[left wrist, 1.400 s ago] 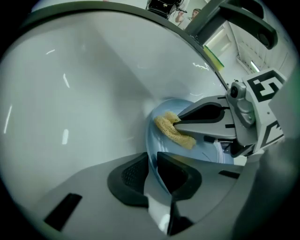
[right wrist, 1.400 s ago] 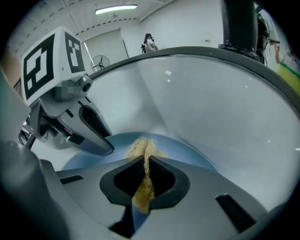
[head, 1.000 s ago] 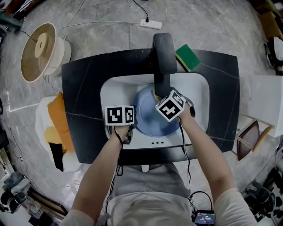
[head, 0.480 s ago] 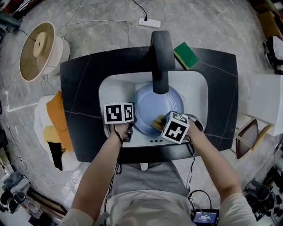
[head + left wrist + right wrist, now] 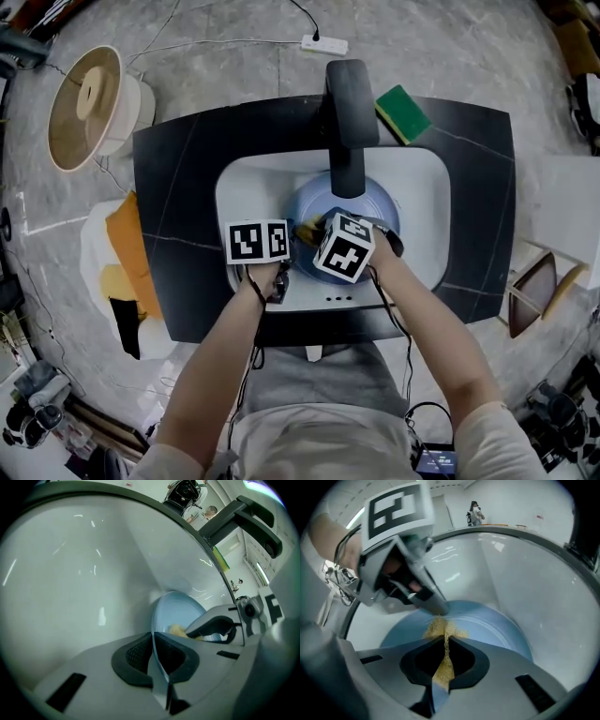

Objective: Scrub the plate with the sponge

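Clamping the left rim of the blue plate (image 5: 380, 204), the left gripper (image 5: 284, 246) has its jaws drawn nearly together, the thin plate edge pinched between the two dark pads; the left gripper view shows that edge running straight up through the gap of the left gripper (image 5: 153, 644) and widening into the plate (image 5: 180, 613) beyond. The plate sits inside the white sink basin (image 5: 424, 192), which is set in a black counter (image 5: 187, 169), below the black faucet (image 5: 349, 103). The right gripper (image 5: 314, 231) is over the plate's left part, just beside the left gripper, jaws closed on a yellow sponge (image 5: 307, 228). In the right gripper view the right gripper (image 5: 445, 644) has the yellow sponge (image 5: 443, 631) squeezed to a narrow strip between its pads; the free end fans out and touches the plate (image 5: 497, 630) surface. The tip of the left gripper (image 5: 437, 605) appears just beyond the sponge, at the plate's rim. Whether the plate lies flat or tilted cannot be judged from these views. A second, green sponge (image 5: 403, 112) lies on the counter to the right of the faucet, well apart from the plate. On the floor behind the counter lies a white power strip (image 5: 325, 44); an orange cloth (image 5: 127, 248) is to the counter's left.
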Available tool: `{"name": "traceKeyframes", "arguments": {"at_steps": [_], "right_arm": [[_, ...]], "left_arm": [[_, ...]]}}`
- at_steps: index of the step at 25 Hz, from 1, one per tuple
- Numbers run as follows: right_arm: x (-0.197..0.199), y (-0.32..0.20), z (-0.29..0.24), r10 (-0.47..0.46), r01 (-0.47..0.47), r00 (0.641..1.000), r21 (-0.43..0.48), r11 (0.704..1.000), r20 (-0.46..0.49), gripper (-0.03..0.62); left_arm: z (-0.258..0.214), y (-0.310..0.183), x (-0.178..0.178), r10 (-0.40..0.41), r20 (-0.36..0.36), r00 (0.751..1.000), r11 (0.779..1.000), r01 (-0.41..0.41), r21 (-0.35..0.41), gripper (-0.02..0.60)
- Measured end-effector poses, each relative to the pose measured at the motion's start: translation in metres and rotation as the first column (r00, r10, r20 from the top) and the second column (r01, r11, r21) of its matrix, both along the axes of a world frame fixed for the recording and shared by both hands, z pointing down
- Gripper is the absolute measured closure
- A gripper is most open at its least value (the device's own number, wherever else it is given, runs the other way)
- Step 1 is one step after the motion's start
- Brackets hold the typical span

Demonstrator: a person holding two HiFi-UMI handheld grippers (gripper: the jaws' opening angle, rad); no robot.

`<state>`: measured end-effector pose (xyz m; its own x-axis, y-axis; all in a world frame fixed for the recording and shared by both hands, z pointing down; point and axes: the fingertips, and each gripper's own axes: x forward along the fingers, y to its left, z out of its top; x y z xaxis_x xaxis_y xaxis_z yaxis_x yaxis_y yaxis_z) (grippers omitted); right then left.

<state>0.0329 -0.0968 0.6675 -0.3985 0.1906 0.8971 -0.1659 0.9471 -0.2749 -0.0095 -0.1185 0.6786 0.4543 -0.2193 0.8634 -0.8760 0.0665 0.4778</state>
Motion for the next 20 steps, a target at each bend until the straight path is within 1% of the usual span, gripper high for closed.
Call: {"name": "traceKeyframes", "arguments": {"at_steps": [2, 4, 5, 7, 9, 12, 14, 15, 18, 20], "right_arm": [[0.005, -0.025, 0.008, 0.093, -0.093, 0.996, 0.007, 0.996, 0.005, 0.545], [0.021, -0.050, 0.018, 0.210, -0.209, 0.978, 0.025, 0.978, -0.016, 0.545], [0.030, -0.063, 0.021, 0.252, -0.251, 0.967, 0.052, 0.967, -0.028, 0.545], [0.043, -0.085, 0.020, 0.283, -0.277, 0.958, 0.124, 0.953, -0.036, 0.545], [0.060, -0.093, 0.017, 0.269, -0.253, 0.960, 0.169, 0.953, -0.075, 0.545], [0.091, -0.075, 0.014, 0.192, -0.163, 0.965, 0.164, 0.973, -0.178, 0.546], [0.107, -0.053, 0.009, 0.120, -0.094, 0.968, 0.123, 0.988, -0.221, 0.546], [0.113, -0.040, 0.004, 0.089, -0.071, 0.971, 0.088, 0.994, -0.223, 0.546], [0.114, -0.003, -0.013, 0.020, -0.025, 0.980, -0.022, 0.999, -0.198, 0.545], [0.106, 0.020, -0.021, -0.043, 0.033, 0.982, -0.057, 0.998, -0.183, 0.545]], "left_arm": [[-0.001, 0.002, -0.001, -0.003, 0.000, 1.000, 1.000, 0.003, 0.002, 0.552], [-0.001, 0.004, -0.002, -0.008, -0.001, 1.000, 1.000, 0.008, 0.003, 0.552], [-0.001, 0.004, -0.003, -0.009, -0.002, 1.000, 1.000, 0.009, 0.003, 0.552], [-0.002, 0.003, -0.004, -0.002, 0.004, 1.000, 1.000, 0.002, 0.006, 0.552], [-0.002, 0.000, -0.006, 0.008, 0.013, 1.000, 1.000, -0.008, 0.013, 0.552], [-0.004, -0.003, -0.011, 0.017, 0.020, 1.000, 1.000, -0.018, 0.021, 0.554], [-0.005, -0.003, -0.012, 0.020, 0.021, 1.000, 1.000, -0.020, 0.020, 0.554], [-0.005, -0.003, -0.013, 0.019, 0.021, 1.000, 1.000, -0.019, 0.019, 0.554], [-0.007, -0.003, -0.011, 0.018, 0.019, 1.000, 1.000, -0.019, 0.021, 0.554], [-0.008, -0.003, -0.009, 0.021, 0.019, 1.000, 1.000, -0.021, 0.022, 0.554]]}}
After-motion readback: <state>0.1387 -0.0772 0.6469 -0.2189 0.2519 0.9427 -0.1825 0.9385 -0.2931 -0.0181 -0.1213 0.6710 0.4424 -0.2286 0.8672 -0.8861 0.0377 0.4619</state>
